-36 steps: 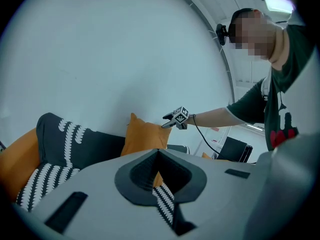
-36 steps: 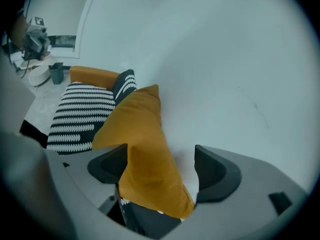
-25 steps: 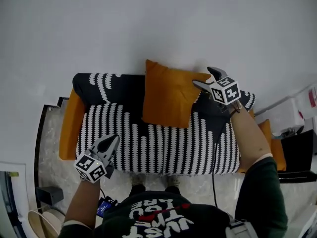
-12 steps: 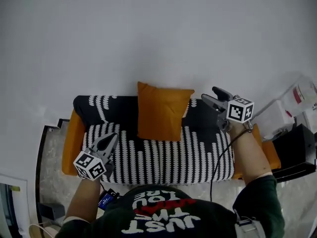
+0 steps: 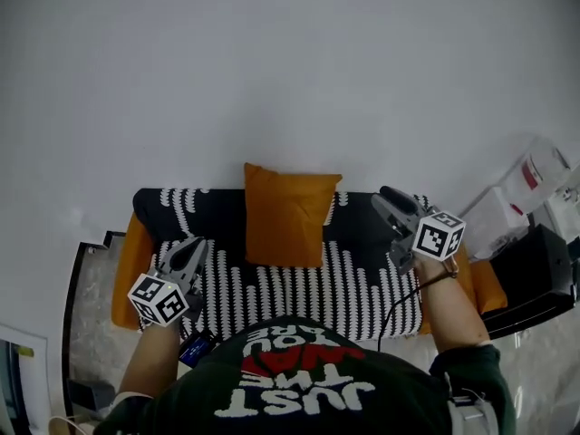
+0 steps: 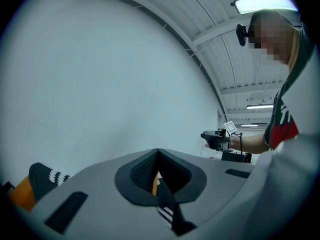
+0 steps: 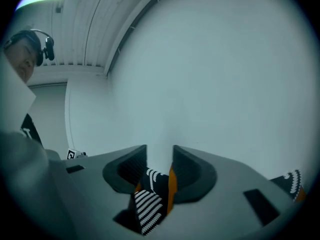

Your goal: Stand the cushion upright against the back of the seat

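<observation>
Placing looks finished: the cushion (image 5: 284, 216) stands upright against the sofa (image 5: 362, 284) back. The left gripper (image 5: 194, 246), at its 8 o'clock, has its jaws together and empty. The right gripper (image 5: 387, 198), at 3 o'clock, is closing on nothing. Next, I'd judge, both only need to keep clear.

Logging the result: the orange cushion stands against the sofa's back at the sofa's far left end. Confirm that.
Wrong place. The orange cushion stands against the back of the sofa, but about midway along it, not at the left end. The head view shows striped cover on both sides of it.
</observation>
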`<action>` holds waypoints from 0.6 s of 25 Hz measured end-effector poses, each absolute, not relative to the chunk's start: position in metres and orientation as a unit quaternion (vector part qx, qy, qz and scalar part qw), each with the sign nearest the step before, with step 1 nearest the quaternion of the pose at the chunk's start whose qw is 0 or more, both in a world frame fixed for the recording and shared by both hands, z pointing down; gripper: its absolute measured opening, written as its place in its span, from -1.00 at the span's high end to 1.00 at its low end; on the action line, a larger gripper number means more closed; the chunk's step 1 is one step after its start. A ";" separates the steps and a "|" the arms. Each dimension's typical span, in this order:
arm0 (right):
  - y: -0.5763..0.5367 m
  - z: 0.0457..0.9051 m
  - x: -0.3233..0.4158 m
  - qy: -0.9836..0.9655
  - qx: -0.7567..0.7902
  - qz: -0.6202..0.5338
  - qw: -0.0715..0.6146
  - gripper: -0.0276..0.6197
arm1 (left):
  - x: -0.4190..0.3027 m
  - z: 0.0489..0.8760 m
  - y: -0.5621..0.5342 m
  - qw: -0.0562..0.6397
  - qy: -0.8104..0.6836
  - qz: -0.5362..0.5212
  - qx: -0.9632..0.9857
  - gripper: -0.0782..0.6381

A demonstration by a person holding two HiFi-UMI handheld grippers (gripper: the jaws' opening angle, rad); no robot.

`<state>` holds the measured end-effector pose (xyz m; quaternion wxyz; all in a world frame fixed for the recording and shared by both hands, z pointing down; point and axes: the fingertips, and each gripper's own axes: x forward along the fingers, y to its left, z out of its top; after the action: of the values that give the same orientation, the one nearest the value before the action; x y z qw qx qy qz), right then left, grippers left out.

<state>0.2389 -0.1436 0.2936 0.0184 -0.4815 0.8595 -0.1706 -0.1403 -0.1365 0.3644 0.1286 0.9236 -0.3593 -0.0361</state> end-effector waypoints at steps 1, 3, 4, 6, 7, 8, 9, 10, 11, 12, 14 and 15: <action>-0.135 0.298 0.239 0.858 -0.486 -0.162 0.017 0.50 | -0.140 0.363 -0.136 0.129 -0.360 -0.036 0.923 0.78; -0.119 0.311 0.237 0.859 -0.487 -0.158 0.011 0.53 | -0.138 0.364 -0.134 0.131 -0.362 -0.037 0.922 0.78; -0.110 0.320 0.235 0.859 -0.485 -0.162 0.009 0.55 | -0.137 0.365 -0.132 0.132 -0.362 -0.038 0.922 0.78; -0.096 0.337 0.232 0.859 -0.483 -0.170 0.007 0.59 | -0.134 0.368 -0.131 0.135 -0.361 -0.038 0.922 0.78; -0.090 0.346 0.231 0.857 -0.485 -0.172 0.004 0.62 | -0.132 0.370 -0.131 0.136 -0.359 -0.038 0.922 0.78; -0.085 0.355 0.231 0.855 -0.488 -0.175 0.000 0.64 | -0.130 0.372 -0.130 0.138 -0.358 -0.037 0.923 0.78; -0.081 0.364 0.232 0.852 -0.491 -0.180 -0.002 0.66 | -0.128 0.375 -0.130 0.140 -0.357 -0.035 0.923 0.78; -0.078 0.372 0.233 0.849 -0.494 -0.187 0.000 0.70 | -0.125 0.378 -0.130 0.142 -0.356 -0.033 0.923 0.78; -0.075 0.379 0.235 0.846 -0.497 -0.194 0.004 0.73 | -0.124 0.381 -0.129 0.144 -0.355 -0.031 0.923 0.78; -0.073 0.386 0.236 0.843 -0.499 -0.200 0.008 0.76 | -0.122 0.384 -0.129 0.146 -0.354 -0.029 0.923 0.78; -0.070 0.399 0.237 0.840 -0.502 -0.205 0.009 0.80 | -0.118 0.390 -0.127 0.150 -0.353 -0.026 0.923 0.78; -0.069 0.405 0.236 0.840 -0.503 -0.205 0.007 0.82 | -0.116 0.393 -0.126 0.152 -0.352 -0.023 0.923 0.78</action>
<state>0.2365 -0.0689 0.4049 0.0072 -0.5028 0.8397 -0.2052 -0.1160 -0.1256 0.3934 0.1522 0.9231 -0.3523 -0.0234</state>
